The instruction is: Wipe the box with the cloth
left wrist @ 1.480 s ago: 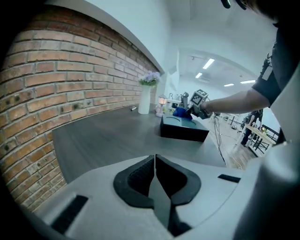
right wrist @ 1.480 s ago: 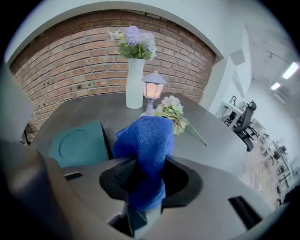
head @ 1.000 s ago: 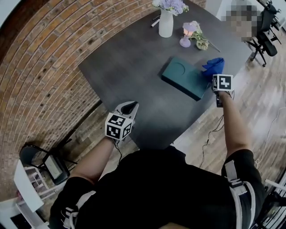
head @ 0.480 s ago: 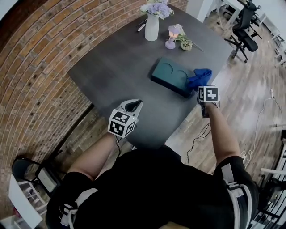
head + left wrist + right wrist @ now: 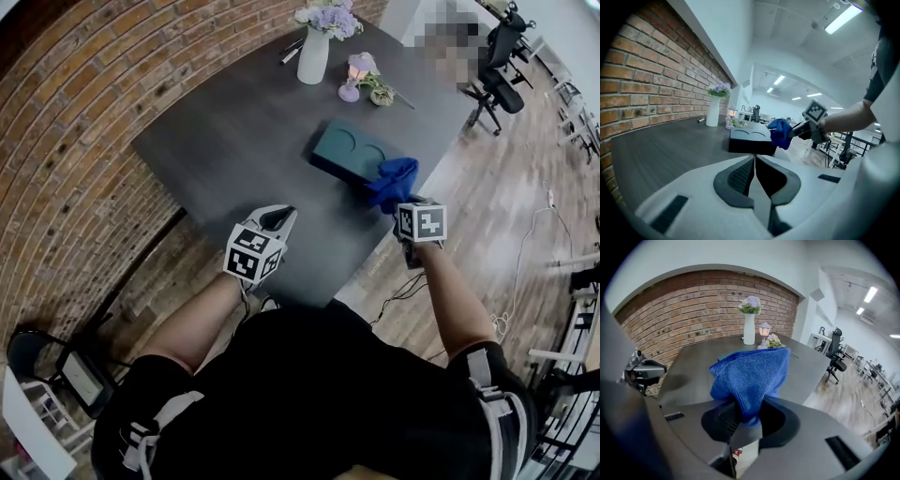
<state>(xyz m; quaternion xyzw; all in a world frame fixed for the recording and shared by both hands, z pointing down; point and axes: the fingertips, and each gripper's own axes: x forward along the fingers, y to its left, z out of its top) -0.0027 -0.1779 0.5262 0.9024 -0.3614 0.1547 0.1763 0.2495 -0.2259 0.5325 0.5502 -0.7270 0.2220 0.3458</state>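
Observation:
A flat teal box (image 5: 352, 155) with two round dents in its lid lies near the right edge of the dark table (image 5: 234, 141); the left gripper view shows the box (image 5: 749, 138) too. My right gripper (image 5: 394, 202) is shut on a bunched blue cloth (image 5: 393, 180), which hangs at the box's near right corner. In the right gripper view the cloth (image 5: 751, 376) fills the middle and hides most of the box. My left gripper (image 5: 277, 221) hovers over the table's near edge, jaws shut with nothing between them (image 5: 753, 165).
At the table's far end stand a white vase of purple flowers (image 5: 313, 52), a small pink lamp (image 5: 354, 77) and a flower sprig (image 5: 382, 94). A brick wall (image 5: 75, 141) runs along the left. Office chairs (image 5: 497, 70) stand on the wooden floor at the right.
My right gripper has carried the cloth from beyond the box's right end in to its near right corner. The left gripper has barely moved.

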